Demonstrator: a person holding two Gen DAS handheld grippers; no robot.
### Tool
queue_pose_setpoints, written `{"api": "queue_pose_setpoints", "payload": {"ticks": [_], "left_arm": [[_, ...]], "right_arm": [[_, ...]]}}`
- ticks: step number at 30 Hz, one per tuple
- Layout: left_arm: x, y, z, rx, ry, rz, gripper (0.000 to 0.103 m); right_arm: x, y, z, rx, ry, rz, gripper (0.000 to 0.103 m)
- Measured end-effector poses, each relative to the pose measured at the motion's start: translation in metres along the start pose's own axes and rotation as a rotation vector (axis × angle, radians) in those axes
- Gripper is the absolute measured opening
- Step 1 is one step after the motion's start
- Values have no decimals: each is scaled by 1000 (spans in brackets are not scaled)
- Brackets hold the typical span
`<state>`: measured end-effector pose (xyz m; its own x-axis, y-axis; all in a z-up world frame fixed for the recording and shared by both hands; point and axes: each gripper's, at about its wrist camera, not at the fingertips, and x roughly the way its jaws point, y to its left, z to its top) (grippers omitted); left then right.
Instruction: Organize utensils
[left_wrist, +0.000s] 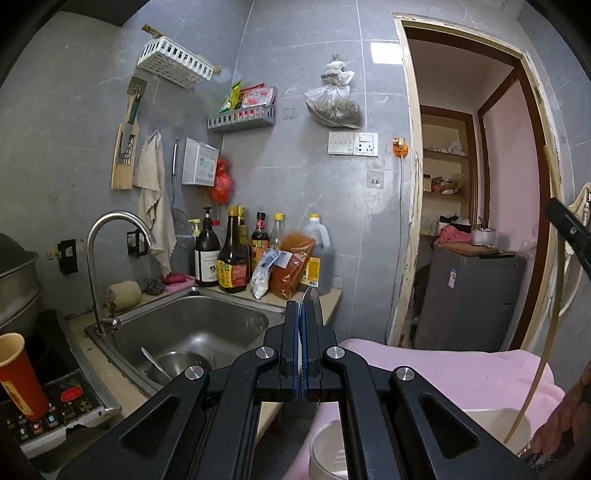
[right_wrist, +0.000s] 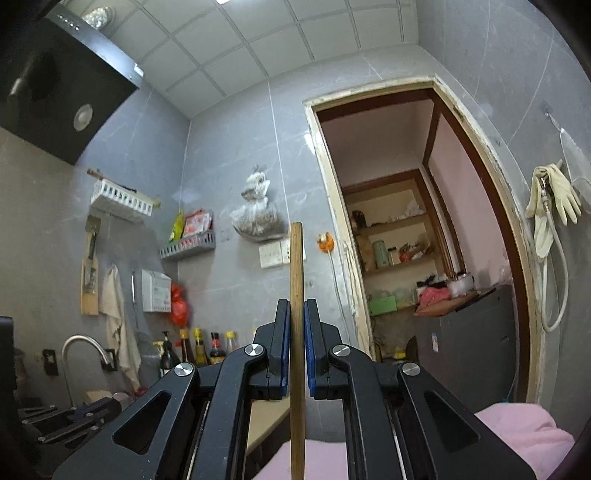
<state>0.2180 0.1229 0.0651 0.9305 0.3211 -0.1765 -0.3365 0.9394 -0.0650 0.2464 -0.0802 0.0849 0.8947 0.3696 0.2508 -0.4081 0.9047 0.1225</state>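
Observation:
My left gripper is shut on a thin metal utensil; only its rounded tip shows above the fingers, edge on, so I cannot tell its kind. It hangs over the counter's right end by the sink. My right gripper is shut on a wooden chopstick, held upright and pointing at the wall. The chopstick also shows in the left wrist view, dipping into a white container on a pink cloth. A white cup stands below my left gripper.
A steel sink holds a bowl with a spoon. Sauce bottles and bags line the counter's back. A red paper cup stands on an induction cooker at left. Wall racks hang above. An open doorway is at right.

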Motion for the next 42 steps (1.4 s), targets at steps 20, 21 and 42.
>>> {"api": "queue_pose_setpoints", "payload": {"ticks": [20, 21, 42], "left_arm": [[7, 1, -11, -63, 149, -155, 2], [5, 1, -11, -66, 152, -166, 3], [-62, -40, 1, -69, 88, -420, 80]], "right_arm": [[-4, -16, -15, -86, 242, 74, 6], [-5, -18, -15, -84, 254, 77, 6], [-92, -65, 22, -144, 291, 77, 80]]}}
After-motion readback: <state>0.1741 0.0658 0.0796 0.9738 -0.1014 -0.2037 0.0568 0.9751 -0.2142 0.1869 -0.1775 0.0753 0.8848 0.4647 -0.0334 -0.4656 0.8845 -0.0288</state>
